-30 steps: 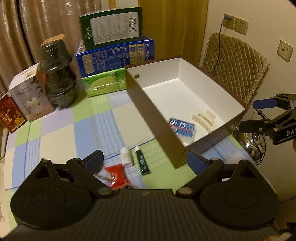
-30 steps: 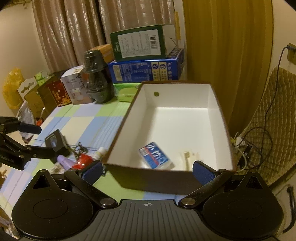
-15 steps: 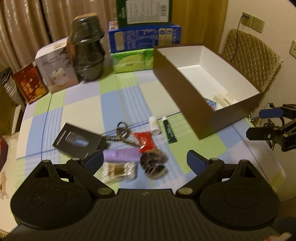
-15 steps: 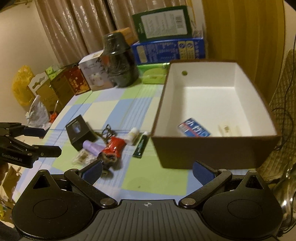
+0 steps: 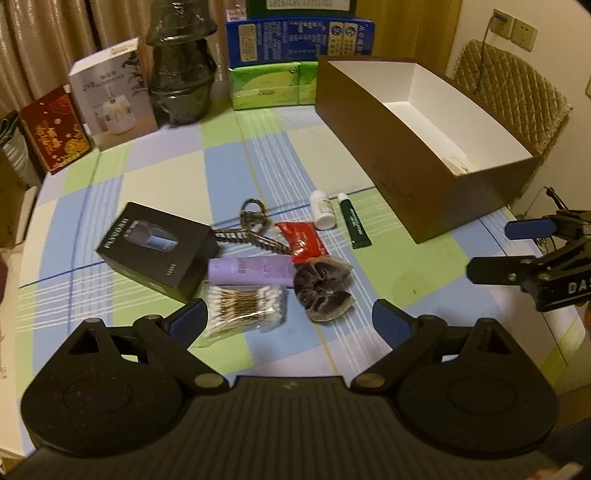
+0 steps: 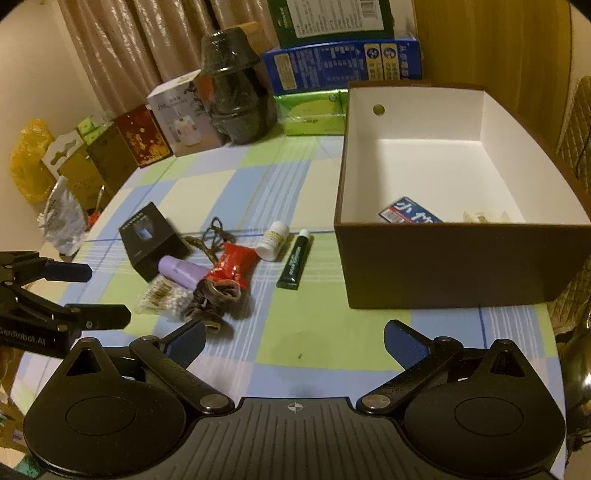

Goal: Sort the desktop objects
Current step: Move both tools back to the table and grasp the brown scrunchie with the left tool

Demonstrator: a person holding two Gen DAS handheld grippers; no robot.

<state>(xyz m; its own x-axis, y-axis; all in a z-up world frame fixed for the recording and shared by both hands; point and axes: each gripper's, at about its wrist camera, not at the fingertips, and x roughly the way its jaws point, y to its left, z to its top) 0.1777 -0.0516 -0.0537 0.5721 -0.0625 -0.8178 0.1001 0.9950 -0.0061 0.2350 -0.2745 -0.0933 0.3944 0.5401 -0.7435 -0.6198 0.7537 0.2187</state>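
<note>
A pile of small objects lies mid-table: a black box (image 5: 159, 249), a purple tube (image 5: 251, 271), a cotton swab pack (image 5: 245, 308), a grey scrunchie (image 5: 323, 290), a red packet (image 5: 304, 242), a keychain (image 5: 253, 225), a white bottle (image 5: 322, 215) and a green tube (image 5: 354, 226). The brown box (image 6: 454, 258) with a white inside holds a blue packet (image 6: 410, 215) and a pale hair clip (image 6: 484, 217). My left gripper (image 5: 288, 319) is open and empty just before the swabs. My right gripper (image 6: 293, 341) is open and empty before the box.
Along the table's far edge stand a black wrapped jar (image 5: 181, 70), a white carton (image 5: 114, 96), a red carton (image 5: 55, 133), green tissue packs (image 5: 273, 85) and a blue carton (image 5: 299, 35). A quilted chair (image 5: 513, 96) stands right of the box.
Both grippers have pulled back from the brown box and swung left, so the pile of small objects now fills the left wrist view. Both stayed open and empty.
</note>
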